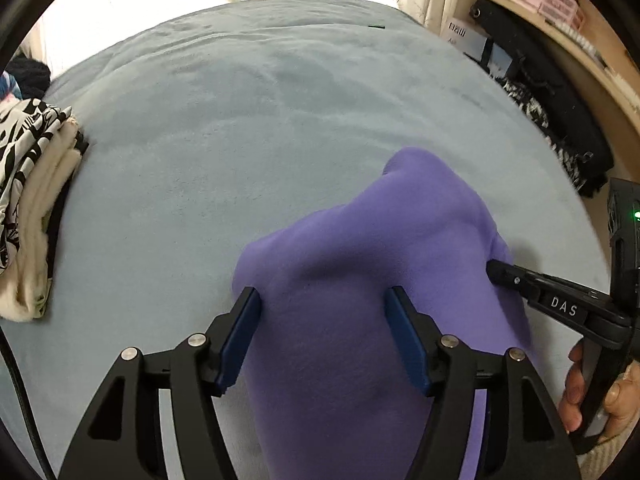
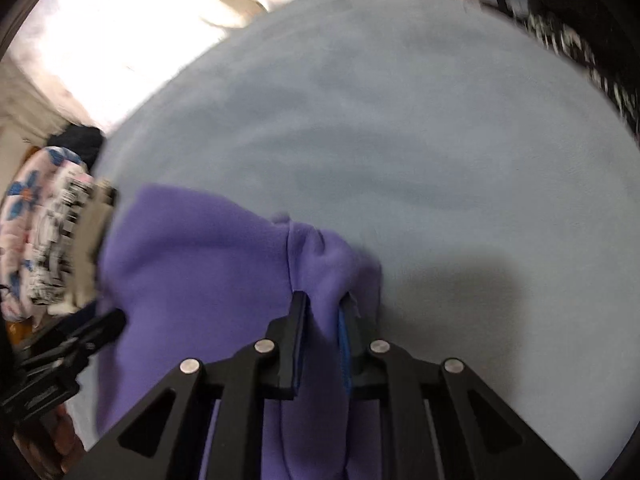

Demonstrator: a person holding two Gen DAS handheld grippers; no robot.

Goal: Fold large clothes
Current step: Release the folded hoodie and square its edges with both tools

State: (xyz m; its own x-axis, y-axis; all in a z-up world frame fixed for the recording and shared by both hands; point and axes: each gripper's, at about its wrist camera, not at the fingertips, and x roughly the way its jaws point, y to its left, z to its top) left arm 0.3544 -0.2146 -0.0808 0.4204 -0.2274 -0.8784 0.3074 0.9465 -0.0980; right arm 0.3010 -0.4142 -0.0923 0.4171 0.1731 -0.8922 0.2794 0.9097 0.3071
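Purple fleece garment [image 1: 360,280] on blue bed blanket [image 1: 240,140], between spread left hand-held gripper [image 1: 320,316] fingers, right hand-held gripper [image 2: 324,312] pinching its edge

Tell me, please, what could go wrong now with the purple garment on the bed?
The left gripper stands open around the purple garment, so only the right gripper pinches it: the cloth may sag or slip and bunch unevenly. The folded stack lies close on the bed cover; a swinging garment might knock it.

2 wrist cams, close, angled down; both share purple garment [image 1: 360,280] on bed.
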